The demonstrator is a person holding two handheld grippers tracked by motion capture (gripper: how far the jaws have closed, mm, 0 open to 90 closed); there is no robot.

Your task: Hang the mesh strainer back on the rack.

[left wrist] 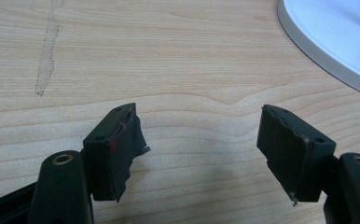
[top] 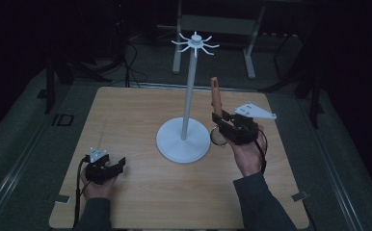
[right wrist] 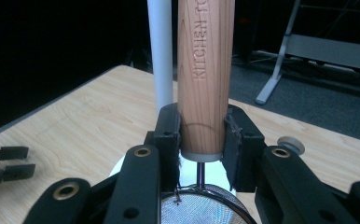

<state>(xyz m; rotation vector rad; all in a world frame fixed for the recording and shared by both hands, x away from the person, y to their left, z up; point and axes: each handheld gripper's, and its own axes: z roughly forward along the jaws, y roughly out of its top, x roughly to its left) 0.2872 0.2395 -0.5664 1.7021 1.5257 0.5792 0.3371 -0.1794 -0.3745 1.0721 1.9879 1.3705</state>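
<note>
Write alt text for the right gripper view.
The right hand-held gripper is shut on the wooden handle of a small mesh strainer, handle up and mesh toward the camera. A white stand pole rises behind it over the wooden table, and the left hand-held gripper sits at the far left edge.

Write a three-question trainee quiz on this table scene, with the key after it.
1. True or false: the right gripper is shut on the wooden handle of a strainer.
2. How do the left gripper's jaws stand? A) clamped on the stand's pole B) apart, with only bare table between them C) shut on a cup
3. Which part of the strainer points up in the high view, and which part sits below the right gripper's jaws?

Key:
1. True; both pads press the handle's lower end.
2. B.
3. The handle points up beside the white stand; the mesh bowl sits below the jaws.
</note>
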